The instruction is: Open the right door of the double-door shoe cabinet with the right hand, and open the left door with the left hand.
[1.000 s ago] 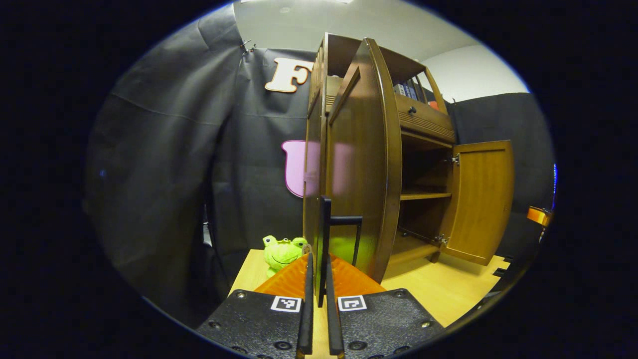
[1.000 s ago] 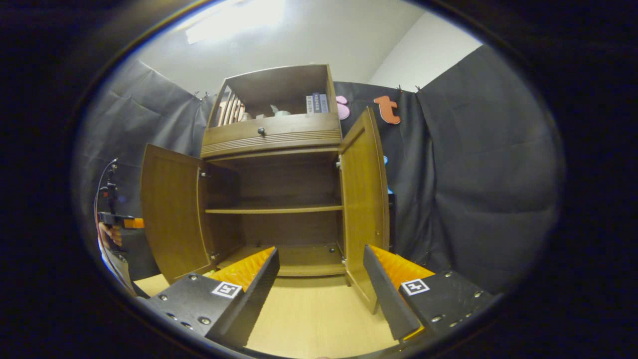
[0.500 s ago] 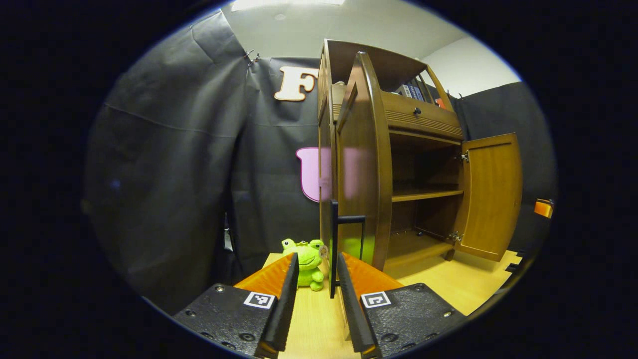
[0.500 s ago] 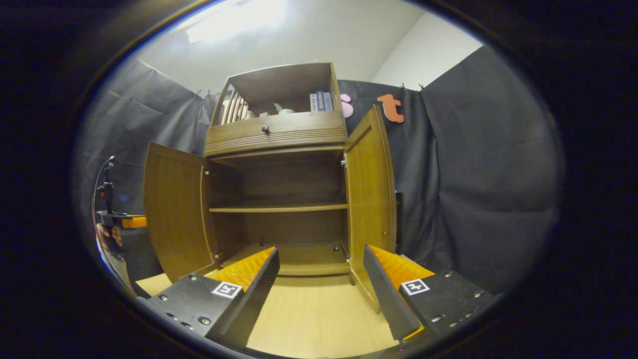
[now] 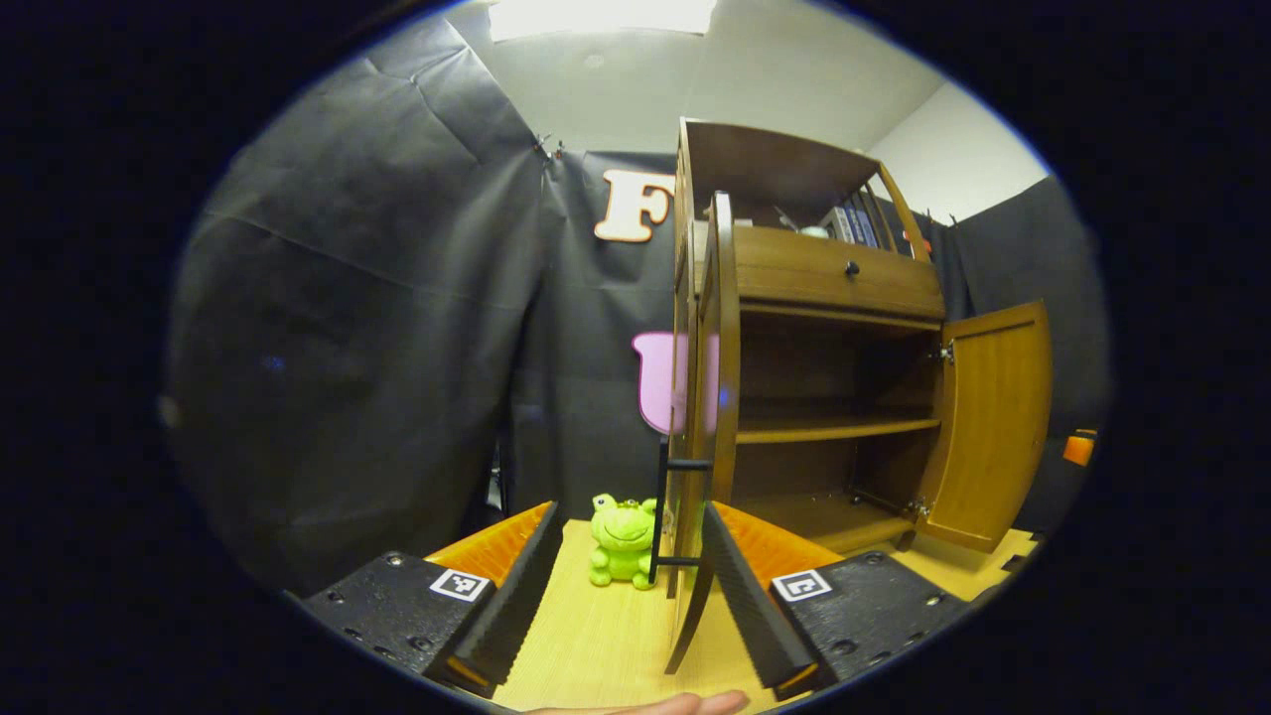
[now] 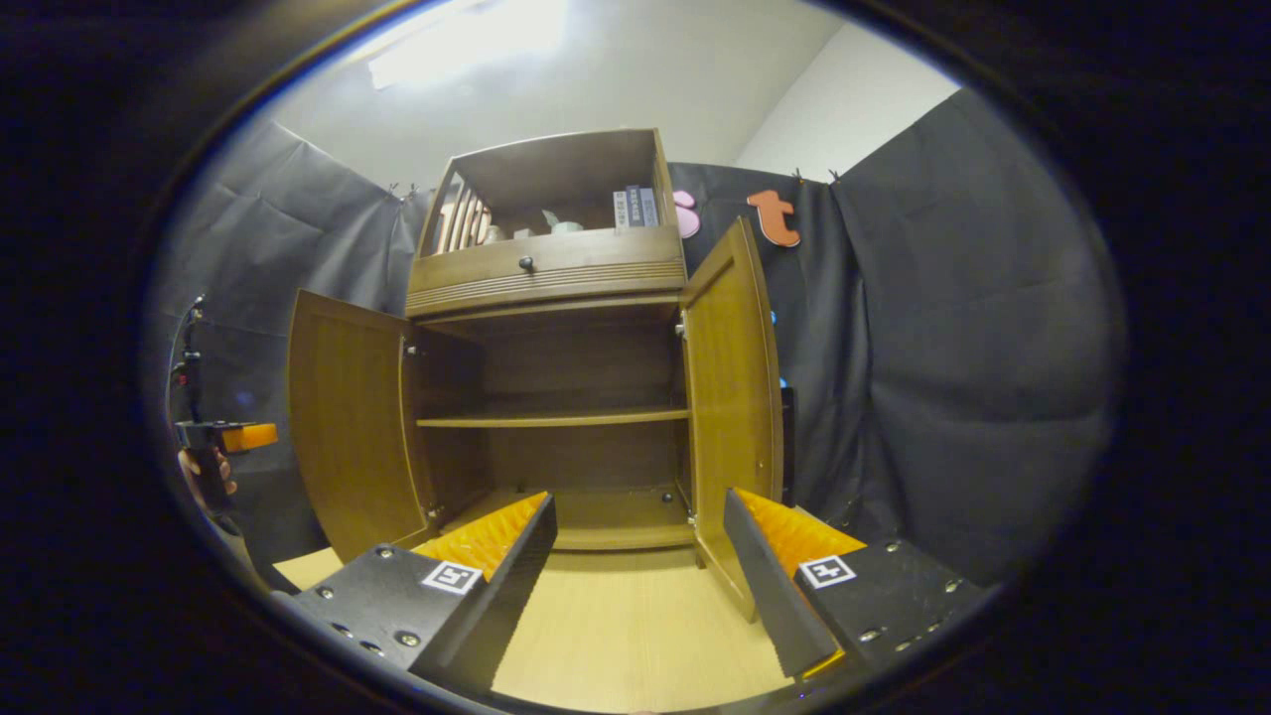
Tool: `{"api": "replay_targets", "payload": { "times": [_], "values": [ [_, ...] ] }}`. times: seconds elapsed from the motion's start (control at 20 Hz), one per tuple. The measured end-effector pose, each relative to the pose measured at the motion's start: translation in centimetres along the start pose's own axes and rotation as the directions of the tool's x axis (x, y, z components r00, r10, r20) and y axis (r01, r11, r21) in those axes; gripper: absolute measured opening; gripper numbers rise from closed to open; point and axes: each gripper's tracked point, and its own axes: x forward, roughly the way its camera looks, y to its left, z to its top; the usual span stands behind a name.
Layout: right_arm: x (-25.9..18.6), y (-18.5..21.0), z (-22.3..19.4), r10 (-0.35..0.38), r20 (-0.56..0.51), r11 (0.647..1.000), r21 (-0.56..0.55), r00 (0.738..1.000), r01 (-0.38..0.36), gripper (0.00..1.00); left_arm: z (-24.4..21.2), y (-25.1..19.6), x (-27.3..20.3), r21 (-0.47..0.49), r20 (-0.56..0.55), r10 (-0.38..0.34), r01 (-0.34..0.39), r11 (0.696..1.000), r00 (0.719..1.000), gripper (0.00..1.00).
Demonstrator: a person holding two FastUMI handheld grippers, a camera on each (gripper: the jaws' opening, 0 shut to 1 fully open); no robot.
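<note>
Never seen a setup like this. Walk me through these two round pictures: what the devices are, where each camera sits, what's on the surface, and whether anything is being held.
A person holds a two-finger tool in each hand. Each carries a camera that looks along its fingers.

In the left gripper view, the left gripper is open, with the left door's black handle between its fingers, ungripped. A green frog toy sits on the wooden tabletop.

In the right gripper view, the right gripper is open and empty, facing the shoe cabinet. Both doors stand open, including the right door.

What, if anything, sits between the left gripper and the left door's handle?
Nothing visible does. The left gripper is open, and the black handle on the left door stands just ahead between its fingers. The green frog toy sits beside the handle, not blocking it.
</note>
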Motion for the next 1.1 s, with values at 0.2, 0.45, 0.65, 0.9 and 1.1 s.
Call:
{"api": "replay_targets", "payload": {
  "times": [0.2,0.45,0.65,0.9,1.1],
  "values": [
    [0.0,0.9,-0.1,0.027,0.0,1.0,-0.008,1.0,-0.027,1.0,2.6,-2.8,-1.2,0.005,0.063,-0.012,0.012,1.0,0.998,0.96],
    [0.4,1.6,0.1,0.048,0.006,0.999,-0.001,0.999,-0.048,1.0,3.5,-7.8,-0.8,0.018,0.094,-0.069,0.068,0.998,0.993,0.92],
    [1.8,2.7,1.7,0.043,0.038,0.999,0.01,0.998,-0.044,1.0,2.6,-12.8,0.3,-0.001,0.08,-0.14,0.141,0.99,0.987,0.96],
    [3.2,3.9,3.7,0.055,0.072,0.998,-0.029,0.996,-0.053,1.0,1.3,-17.3,2.8,0.026,0.052,-0.163,0.162,0.986,0.985,0.93],
    [4.3,4.1,4.7,0.049,0.085,0.998,-0.029,0.995,-0.047,1.0,0.8,-21.3,4.7,0.016,0.03,-0.207,0.207,0.978,0.978,0.93]
  ]
}}
